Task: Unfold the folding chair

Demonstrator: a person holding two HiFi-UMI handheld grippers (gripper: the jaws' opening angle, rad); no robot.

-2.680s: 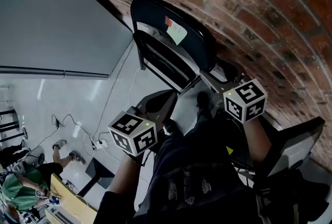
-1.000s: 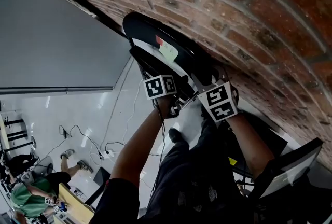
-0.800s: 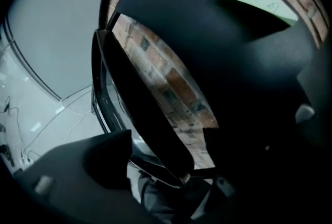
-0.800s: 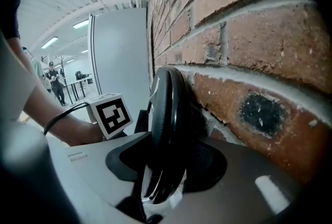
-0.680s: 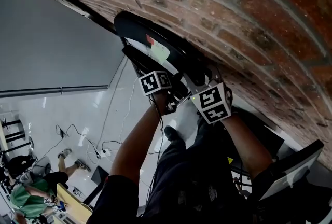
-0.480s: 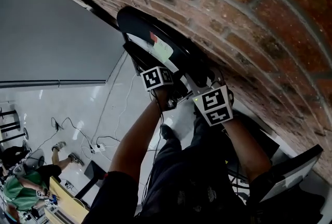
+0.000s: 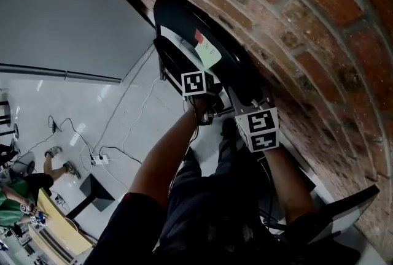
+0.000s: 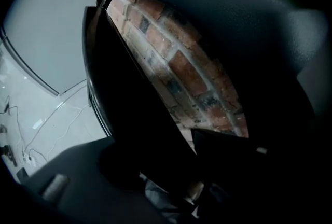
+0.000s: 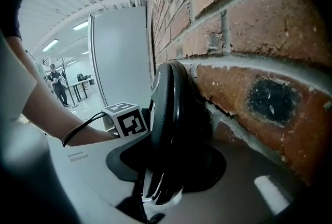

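The folded black chair (image 7: pixel 184 24) leans upright against the brick wall (image 7: pixel 295 18), with a pale sticker on its backrest. My left gripper (image 7: pixel 195 81) reaches down onto the folded seat (image 8: pixel 129 114). Its jaws have just been closing, and the dark seat panel fills the gap between them in the left gripper view. My right gripper (image 7: pixel 249 107) is shut on the chair's right edge (image 9: pixel 166 114), close to the bricks; that rim runs straight down between its jaws. The left gripper's marker cube (image 9: pixel 127 119) shows beyond the chair.
The brick wall (image 9: pixel 233 36) is right behind the chair. A white floor (image 7: pixel 73 110) with cables and a power strip (image 7: pixel 98 159) spreads to the left. A seated person (image 7: pixel 15 196) is at the lower left. A dark screen-like panel (image 7: pixel 334 211) stands at the lower right.
Both grippers came up from near my legs onto the chair. Over the last second the left gripper sank a little along the seat; the right one held still.
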